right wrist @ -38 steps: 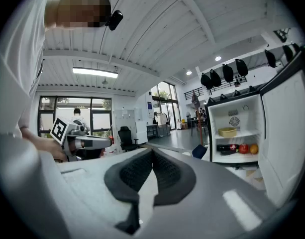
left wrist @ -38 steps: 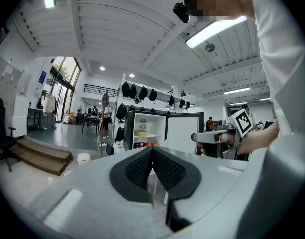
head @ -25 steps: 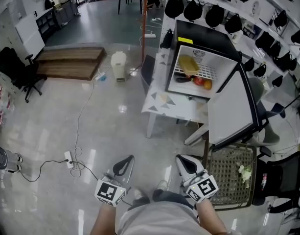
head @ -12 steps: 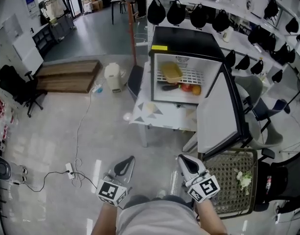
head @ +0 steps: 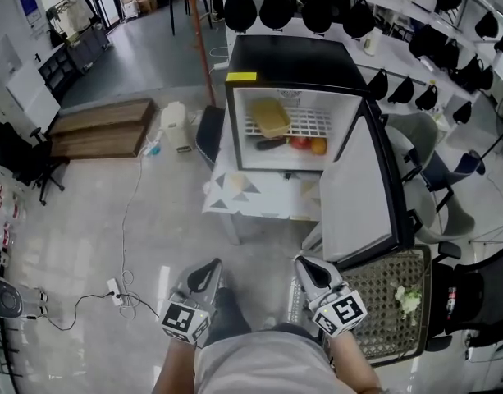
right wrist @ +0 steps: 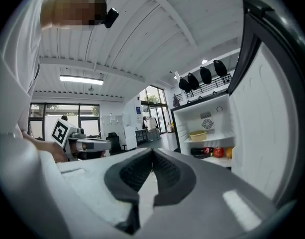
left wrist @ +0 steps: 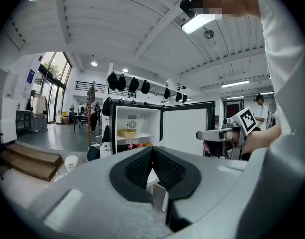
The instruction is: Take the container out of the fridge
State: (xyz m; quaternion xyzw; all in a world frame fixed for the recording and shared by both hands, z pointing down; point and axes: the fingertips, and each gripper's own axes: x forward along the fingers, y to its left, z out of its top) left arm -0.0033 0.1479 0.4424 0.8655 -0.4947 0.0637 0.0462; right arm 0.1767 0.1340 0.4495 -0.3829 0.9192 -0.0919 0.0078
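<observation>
A black mini fridge (head: 288, 60) stands on a small white table (head: 259, 195), its door (head: 358, 191) swung open to the right. A yellow container (head: 270, 117) lies on the upper wire shelf; it also shows small in the left gripper view as the container (left wrist: 127, 133) and in the right gripper view as the container (right wrist: 197, 135). Below it lie a dark bottle (head: 267, 144), red fruit (head: 300, 143) and an orange (head: 317, 146). My left gripper (head: 203, 277) and right gripper (head: 310, 274) are held low, well short of the fridge, both shut and empty.
A wicker basket (head: 382, 302) stands right beside my right gripper, under the open door. On the floor lie a power strip with cable (head: 116, 286), a white bin (head: 176, 125) and a wooden platform (head: 103, 125). Black bags (head: 317, 15) hang on shelves behind the fridge.
The fridge has come nearer and slid toward the middle of the head view as the person walks toward it. Both grippers stay shut in the same place.
</observation>
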